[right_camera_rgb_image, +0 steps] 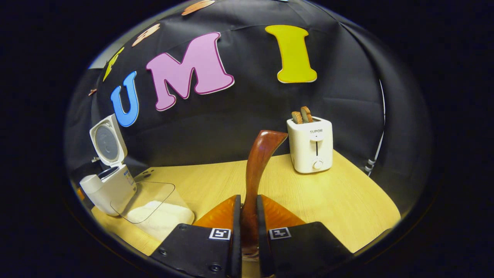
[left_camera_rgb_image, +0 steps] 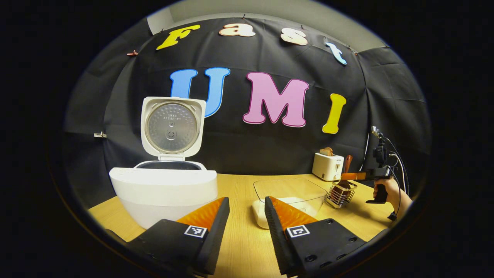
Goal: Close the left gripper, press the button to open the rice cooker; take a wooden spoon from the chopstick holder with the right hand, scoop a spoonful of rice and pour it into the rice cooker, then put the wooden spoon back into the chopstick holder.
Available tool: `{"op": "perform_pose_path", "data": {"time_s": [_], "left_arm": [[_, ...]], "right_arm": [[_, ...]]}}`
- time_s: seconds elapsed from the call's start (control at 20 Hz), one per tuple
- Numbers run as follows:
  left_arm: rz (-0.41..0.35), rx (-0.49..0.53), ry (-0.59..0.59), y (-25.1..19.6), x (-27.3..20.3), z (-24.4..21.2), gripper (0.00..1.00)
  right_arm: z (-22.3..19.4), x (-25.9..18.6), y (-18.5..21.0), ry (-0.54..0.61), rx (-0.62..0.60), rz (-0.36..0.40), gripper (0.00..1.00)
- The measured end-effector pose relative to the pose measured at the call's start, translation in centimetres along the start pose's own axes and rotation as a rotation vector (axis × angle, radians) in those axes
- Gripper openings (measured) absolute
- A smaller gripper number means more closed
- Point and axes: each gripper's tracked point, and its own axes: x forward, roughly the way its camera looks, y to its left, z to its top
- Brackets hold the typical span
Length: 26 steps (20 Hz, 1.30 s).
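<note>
In the right gripper view the right tongs (right_camera_rgb_image: 247, 216) are clamping the wooden spoon (right_camera_rgb_image: 256, 170) at lower centre, its handle rising upright. In the left gripper view the left tongs (left_camera_rgb_image: 247, 216) are standing wide apart over the tabletop (left_camera_rgb_image: 239, 193); the rice cooker (left_camera_rgb_image: 164, 189) is sitting at left with its lid raised, the chopstick holder (left_camera_rgb_image: 341, 193) at right.

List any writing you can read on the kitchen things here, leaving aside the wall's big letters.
"SUPOR": on the front of the toaster.
Print inside the rice cooker's open lid: too small to read.
Sticker on the cooker's side: too blurred to read.
</note>
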Motion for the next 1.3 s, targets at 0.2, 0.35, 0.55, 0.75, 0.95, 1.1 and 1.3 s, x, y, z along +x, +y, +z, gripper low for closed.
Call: {"op": "perform_pose_path", "data": {"time_s": [0.2,0.35,0.55,0.75,0.95,1.1,1.3], "left_arm": [[0.003,0.003,-0.006,0.2,-0.2,0.1,0.61],[0.000,-0.005,-0.009,0.1,-0.4,0.2,0.61],[-0.005,-0.009,-0.012,0.1,-0.5,0.1,0.61],[-0.008,-0.018,-0.013,0.3,-0.8,0.0,0.61],[-0.009,-0.029,-0.008,0.6,-0.9,-0.4,0.61],[-0.015,-0.034,-0.015,0.9,-1.3,-0.6,0.71],[0.003,-0.029,-0.024,1.9,-1.5,-0.8,0.87]], "right_arm": [[1.0,-0.6,0.5,-0.022,0.004,0.020,0.17],[3.1,-1.8,0.6,-0.084,0.005,0.026,0.17],[6.4,-2.9,1.3,-0.171,-0.011,0.024,0.17],[8.9,-3.2,3.1,-0.218,-0.034,0.051,0.17],[11.3,-3.2,7.1,-0.271,-0.056,0.111,0.17],[11.9,-2.9,11.6,-0.285,-0.078,0.190,0.17],[10.2,-0.7,17.8,-0.245,-0.149,0.270,0.17]]}}
